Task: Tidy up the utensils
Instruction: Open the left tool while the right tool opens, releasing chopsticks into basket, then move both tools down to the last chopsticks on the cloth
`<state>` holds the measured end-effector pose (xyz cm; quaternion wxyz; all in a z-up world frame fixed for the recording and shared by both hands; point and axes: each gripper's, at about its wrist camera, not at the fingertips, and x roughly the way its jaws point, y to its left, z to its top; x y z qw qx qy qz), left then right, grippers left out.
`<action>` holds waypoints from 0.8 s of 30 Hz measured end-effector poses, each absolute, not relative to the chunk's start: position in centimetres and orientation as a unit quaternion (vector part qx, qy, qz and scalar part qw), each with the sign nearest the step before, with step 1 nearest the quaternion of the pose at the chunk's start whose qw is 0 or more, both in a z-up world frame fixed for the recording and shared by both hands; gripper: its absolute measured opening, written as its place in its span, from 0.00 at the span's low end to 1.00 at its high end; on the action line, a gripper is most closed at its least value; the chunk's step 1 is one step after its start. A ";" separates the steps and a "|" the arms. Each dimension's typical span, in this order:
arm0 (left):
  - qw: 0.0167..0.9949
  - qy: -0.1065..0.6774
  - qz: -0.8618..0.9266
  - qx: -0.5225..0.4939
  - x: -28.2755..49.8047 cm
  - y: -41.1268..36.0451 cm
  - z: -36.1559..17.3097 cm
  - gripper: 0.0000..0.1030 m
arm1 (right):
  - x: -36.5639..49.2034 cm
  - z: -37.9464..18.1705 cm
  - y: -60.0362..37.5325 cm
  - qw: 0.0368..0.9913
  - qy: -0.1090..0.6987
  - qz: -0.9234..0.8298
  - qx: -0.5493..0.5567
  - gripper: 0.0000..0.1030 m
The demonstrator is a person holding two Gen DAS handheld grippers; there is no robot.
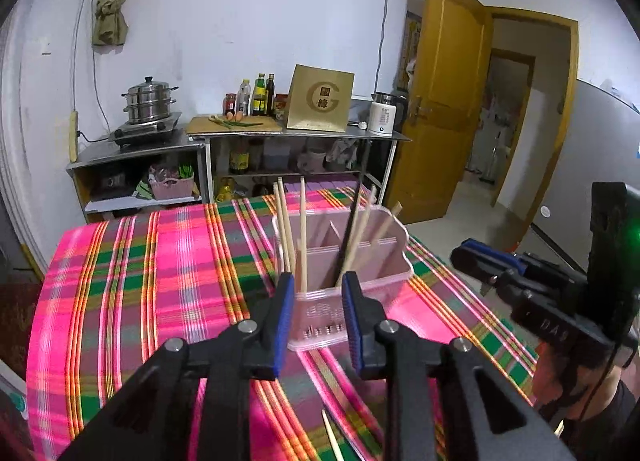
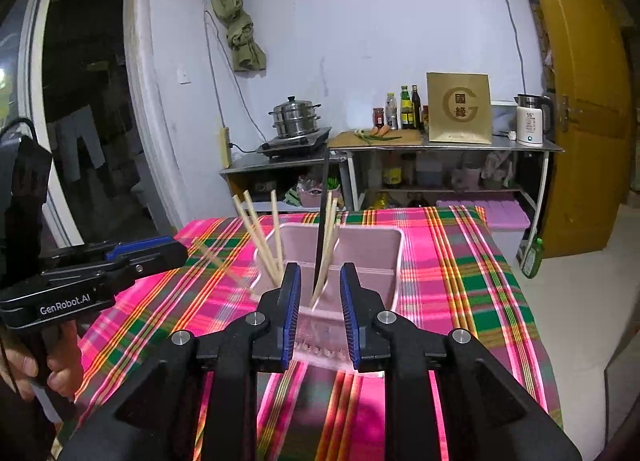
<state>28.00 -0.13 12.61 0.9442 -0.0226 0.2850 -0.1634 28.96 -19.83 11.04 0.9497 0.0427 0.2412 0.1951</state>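
A pink plastic utensil holder (image 1: 384, 261) (image 2: 384, 249) stands on the plaid tablecloth (image 1: 160, 281) (image 2: 460, 261). Several pale wooden chopsticks (image 1: 303, 237) (image 2: 276, 229) and one dark chopstick (image 1: 347, 237) (image 2: 322, 221) stand upright in its compartments. My left gripper (image 1: 318, 277) is open just in front of the holder, with nothing between its blue pads (image 1: 285, 301). My right gripper (image 2: 320, 267) is open too, close before the holder's near wall and empty. One loose chopstick (image 1: 332, 437) lies on the cloth under the left gripper. Each gripper also shows side-on in the other view: right gripper (image 1: 464, 257), left gripper (image 2: 176, 251).
A person's hand (image 2: 24, 365) holds the left gripper's handle. Behind the table a steel shelf (image 1: 240, 137) carries a steamer pot (image 1: 150, 101), bottles, a cutting board, a gold box (image 1: 320, 101) and a kettle (image 1: 383, 115). A yellow door (image 1: 448, 101) stands open at the right. A green bottle (image 2: 534, 257) sits on the floor.
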 end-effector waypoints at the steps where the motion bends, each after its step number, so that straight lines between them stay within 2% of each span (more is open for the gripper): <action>1: 0.944 0.287 -0.160 -0.024 27.3 0.0 12.3 0.25 | 28.1 10.8 -20.0 0.950 0.241 0.195 0.042 0.20; 14: 0.925 0.348 -0.148 -0.030 19.7 0.6 4.9 0.28 | 19.4 6.5 -21.5 0.938 0.274 0.204 0.055 0.20; 24: 0.914 0.376 -0.143 -0.044 17.7 0.6 1.9 0.28 | 17.0 4.6 -21.9 0.934 0.289 0.204 0.059 0.20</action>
